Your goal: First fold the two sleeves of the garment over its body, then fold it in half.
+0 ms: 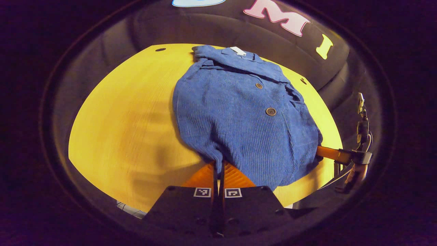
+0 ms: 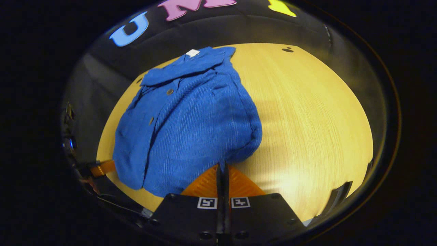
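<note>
The left gripper (image 1: 218, 167) has its orange fingers drawn together on the near hem of the shirt (image 1: 239, 116), at the hem's left corner; the cloth bunches over the tips, so it reads as a pinch on fabric. The right gripper (image 2: 222, 169) does the same at the hem's right corner, fingers closed with blue cloth between and over them. In the left gripper view the right gripper's orange finger (image 1: 329, 153) runs under the shirt's far side, with a hand (image 1: 355, 172) behind it.

The shirt lies on the desk (image 1: 129, 130) with its collar and white tag (image 1: 238, 51) toward the far edge and its hem toward the near edge, nearer the desk's middle than its corners. No sleeve sticks out to either side; the outline is a narrow, rounded body with two buttons (image 1: 270, 111) showing down the front. I judge that both sleeves are already folded in, though whether they sit over or under the body cannot be told from here.

What remains, as I read it, is the fold in half: the hem is gripped at both corners but lies at the near end, not yet carried up to the collar. That lift and lay-down is the step in hand.
</note>
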